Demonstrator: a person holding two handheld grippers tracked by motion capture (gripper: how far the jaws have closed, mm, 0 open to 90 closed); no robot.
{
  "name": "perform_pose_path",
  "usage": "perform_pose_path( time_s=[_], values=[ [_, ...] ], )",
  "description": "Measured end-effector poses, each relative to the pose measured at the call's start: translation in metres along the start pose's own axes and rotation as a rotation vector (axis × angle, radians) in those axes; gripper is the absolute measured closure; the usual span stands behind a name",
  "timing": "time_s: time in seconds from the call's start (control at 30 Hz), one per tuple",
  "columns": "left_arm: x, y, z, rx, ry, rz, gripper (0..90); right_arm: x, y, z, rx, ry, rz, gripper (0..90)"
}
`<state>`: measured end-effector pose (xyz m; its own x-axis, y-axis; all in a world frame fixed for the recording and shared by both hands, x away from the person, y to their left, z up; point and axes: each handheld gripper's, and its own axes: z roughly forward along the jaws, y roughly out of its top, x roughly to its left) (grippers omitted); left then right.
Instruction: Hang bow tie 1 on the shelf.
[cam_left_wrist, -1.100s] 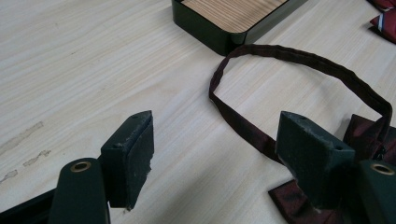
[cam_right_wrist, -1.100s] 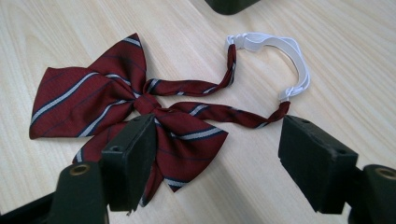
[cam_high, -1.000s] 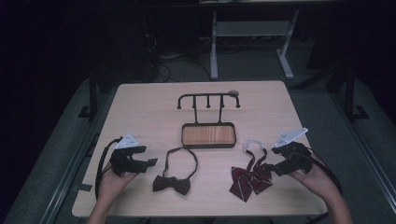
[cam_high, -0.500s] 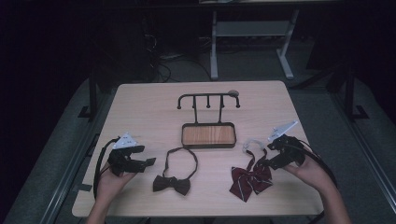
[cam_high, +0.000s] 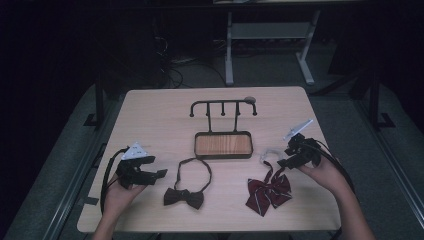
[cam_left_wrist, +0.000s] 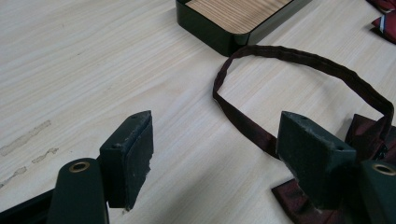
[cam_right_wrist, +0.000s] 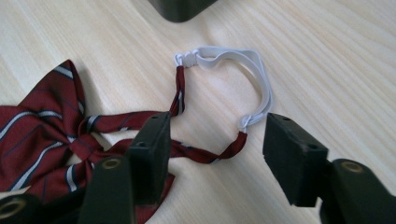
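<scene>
Light wood table (cam_high: 150, 115), dark floor around it, white desk legs (cam_high: 229, 50) and cables beyond the far edge. Two bow ties, one stand, two grippers.

Black hook stand (cam_high: 223, 106) with wood-grain tray base (cam_high: 223, 145) at table centre; same tray base corner at top of left gripper view (cam_left_wrist: 233, 18). Round knob at the rail's right end, kind cannot tell.

Dark bow tie (cam_high: 184, 197) near the near edge, left of centre, strap loop (cam_left_wrist: 299, 60) reaching toward the tray. Striped red bow tie (cam_high: 269, 192) near the near edge, right of centre, white elastic band (cam_right_wrist: 243, 70) joined to its red strap ends.

Left gripper (cam_high: 161, 173) near the near left corner, just beside the dark bow tie, jaws wide apart, holding nothing. Right gripper (cam_high: 278, 163) near the right edge, jaws apart, low over the elastic and strap, clamped on nothing.

Nothing between grippers and ties. No readable writing or labels.
</scene>
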<state>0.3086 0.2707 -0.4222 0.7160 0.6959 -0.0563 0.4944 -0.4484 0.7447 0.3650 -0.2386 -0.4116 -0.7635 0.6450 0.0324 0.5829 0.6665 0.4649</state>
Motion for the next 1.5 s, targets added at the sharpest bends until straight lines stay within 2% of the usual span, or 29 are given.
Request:
perform_pose_path(
  time_s=[0.43,0.53,0.7,0.97,1.1,1.37,1.5],
  values=[
    [0.001,0.0,0.0,-0.008,0.0,-0.001,27.0,-0.01,0.012,0.017,0.072,-0.015,0.016,60.3],
    [0.001,0.0,0.0,-0.009,0.0,-0.003,27.0,-0.013,0.011,0.021,0.1,-0.012,0.038,63.0],
    [0.0,0.0,0.001,-0.007,-0.001,-0.003,27.0,-0.018,0.01,0.025,0.12,-0.01,0.064,64.9],
    [0.0,0.0,0.001,-0.01,-0.001,-0.004,26.7,-0.02,0.011,0.034,0.166,-0.029,0.075,71.0],
    [0.0,0.0,0.001,-0.009,-0.002,-0.003,26.7,-0.02,0.011,0.035,0.176,-0.031,0.073,74.4],
    [0.0,0.0,0.001,-0.015,-0.002,-0.008,26.7,-0.022,0.01,0.038,0.19,-0.036,0.085,75.5],
    [0.0,0.0,0.001,-0.007,-0.002,0.002,26.7,-0.022,0.01,0.039,0.196,-0.034,0.086,78.2]
  ],
)
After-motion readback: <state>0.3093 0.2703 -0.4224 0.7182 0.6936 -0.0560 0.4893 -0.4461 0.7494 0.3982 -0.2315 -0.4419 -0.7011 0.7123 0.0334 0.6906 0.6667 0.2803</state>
